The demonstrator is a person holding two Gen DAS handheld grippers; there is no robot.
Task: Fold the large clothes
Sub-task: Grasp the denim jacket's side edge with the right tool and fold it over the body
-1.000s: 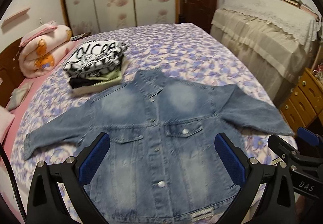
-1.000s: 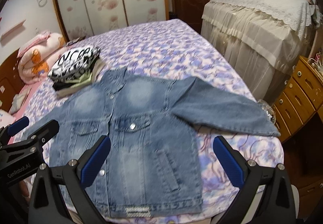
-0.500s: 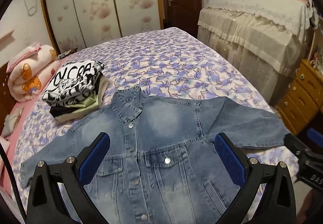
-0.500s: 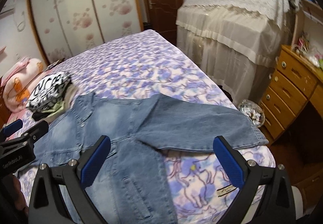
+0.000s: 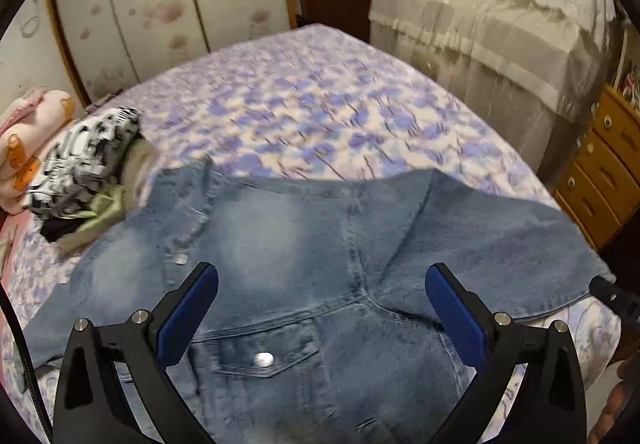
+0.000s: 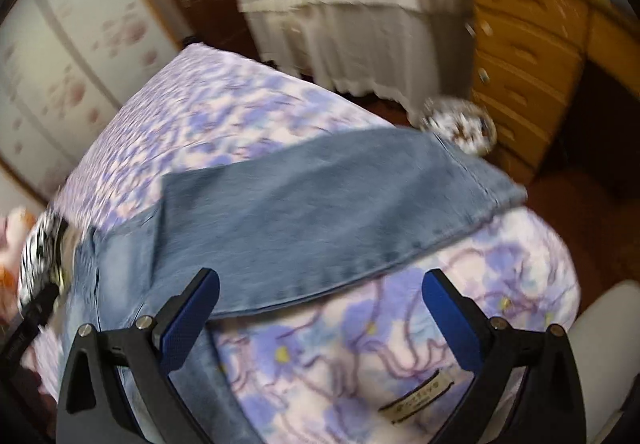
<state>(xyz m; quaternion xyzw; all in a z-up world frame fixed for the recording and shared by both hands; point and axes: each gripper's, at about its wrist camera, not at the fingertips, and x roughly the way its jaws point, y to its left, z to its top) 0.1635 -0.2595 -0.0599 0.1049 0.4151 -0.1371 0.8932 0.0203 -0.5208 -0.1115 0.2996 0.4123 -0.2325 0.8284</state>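
So the denim jacket (image 5: 304, 264) is laid flat, front up, on the bed (image 5: 320, 103), with a stack of folded clothes (image 5: 88, 163) just left of its collar. Left gripper (image 5: 322, 316) hovers over the chest pocket, fingers spread wide, nothing in them. Further right, the right gripper (image 6: 320, 316) is also released, hanging over the lower edge of the jacket's sleeve (image 6: 320, 211). Looks like the very start: first sleeve fold. Next move probably means pinching that sleeve near the cuff and carrying it across the jacket's front.
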